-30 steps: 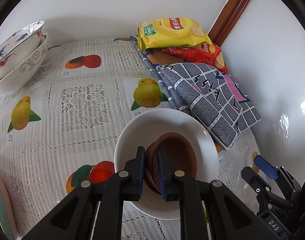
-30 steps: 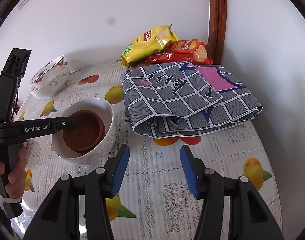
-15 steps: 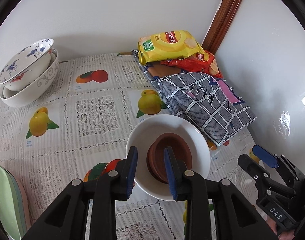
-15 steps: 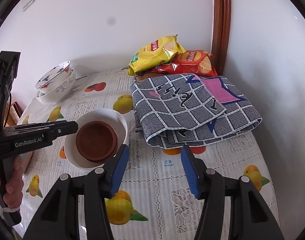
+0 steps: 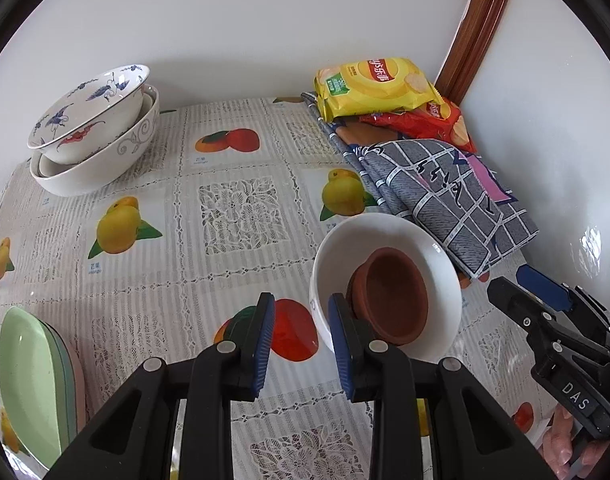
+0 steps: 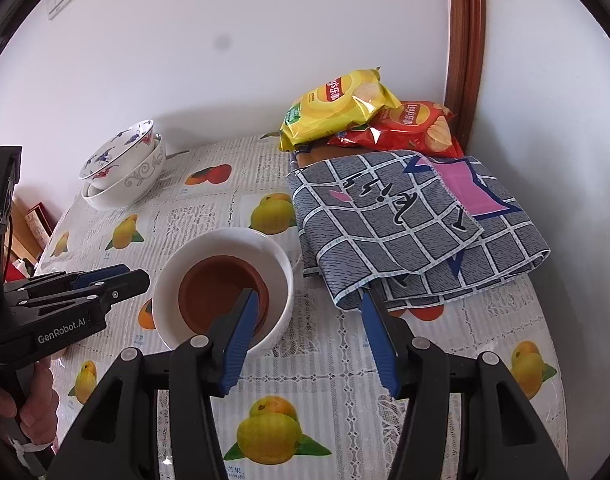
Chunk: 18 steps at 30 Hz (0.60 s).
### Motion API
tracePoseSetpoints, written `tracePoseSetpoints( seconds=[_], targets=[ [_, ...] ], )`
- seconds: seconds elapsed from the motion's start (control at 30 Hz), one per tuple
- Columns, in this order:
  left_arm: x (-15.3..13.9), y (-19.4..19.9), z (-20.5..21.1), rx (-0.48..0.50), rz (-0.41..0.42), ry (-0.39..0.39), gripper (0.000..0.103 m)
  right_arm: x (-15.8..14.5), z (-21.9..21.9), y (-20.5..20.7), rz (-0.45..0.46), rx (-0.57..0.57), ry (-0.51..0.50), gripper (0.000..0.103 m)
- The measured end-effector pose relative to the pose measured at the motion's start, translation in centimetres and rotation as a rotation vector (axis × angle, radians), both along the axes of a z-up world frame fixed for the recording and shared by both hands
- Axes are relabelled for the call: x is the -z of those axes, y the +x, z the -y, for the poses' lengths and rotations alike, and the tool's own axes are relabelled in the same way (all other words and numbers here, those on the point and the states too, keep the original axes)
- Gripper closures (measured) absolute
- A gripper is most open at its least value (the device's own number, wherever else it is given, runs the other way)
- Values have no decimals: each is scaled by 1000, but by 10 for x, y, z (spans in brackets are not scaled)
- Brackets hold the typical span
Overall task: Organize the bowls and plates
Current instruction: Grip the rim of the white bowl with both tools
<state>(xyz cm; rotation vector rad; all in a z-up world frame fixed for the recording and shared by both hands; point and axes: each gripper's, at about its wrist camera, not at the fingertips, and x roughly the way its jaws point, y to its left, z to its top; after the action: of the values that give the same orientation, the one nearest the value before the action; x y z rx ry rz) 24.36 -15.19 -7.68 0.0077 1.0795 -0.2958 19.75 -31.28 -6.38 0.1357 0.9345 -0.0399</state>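
Observation:
A white bowl (image 5: 429, 240) (image 6: 273, 248) stands on the tablecloth with brown dishes (image 5: 393, 292) (image 6: 221, 284) nested inside it. My left gripper (image 5: 301, 308) is open and empty, just left of and near that bowl; it also shows in the right wrist view (image 6: 125, 276). My right gripper (image 6: 309, 304) is open and empty, beside the bowl's right rim; it also shows in the left wrist view (image 5: 525, 284). Two stacked patterned bowls (image 5: 93, 128) (image 6: 125, 168) stand at the far left. Green and pink plates (image 5: 29, 376) are stacked at the near left.
A folded grey checked cloth (image 5: 445, 192) (image 6: 417, 224) lies right of the white bowl. Yellow (image 5: 373, 88) (image 6: 337, 104) and red (image 6: 413, 128) chip bags lie behind it in the corner. White walls close the back and right sides.
My left gripper let go of the brown dishes, opened, and drew back up and to the left. My right gripper moved forward toward the white bowl.

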Motion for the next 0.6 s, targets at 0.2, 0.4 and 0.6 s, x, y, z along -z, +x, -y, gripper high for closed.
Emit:
tracePoseSetpoints(
  seconds=[0.2, 0.4, 0.6],
  targets=[
    [12, 12, 5, 8, -34, 19, 77, 25, -7, 26, -82, -12, 11, 60],
    [26, 23, 13, 26, -72, 29, 77, 48, -5, 43, -165, 1, 26, 72],
    [39, 30, 20, 35, -110, 51, 76, 56, -8, 49, -193, -1, 20, 72]
  ],
)
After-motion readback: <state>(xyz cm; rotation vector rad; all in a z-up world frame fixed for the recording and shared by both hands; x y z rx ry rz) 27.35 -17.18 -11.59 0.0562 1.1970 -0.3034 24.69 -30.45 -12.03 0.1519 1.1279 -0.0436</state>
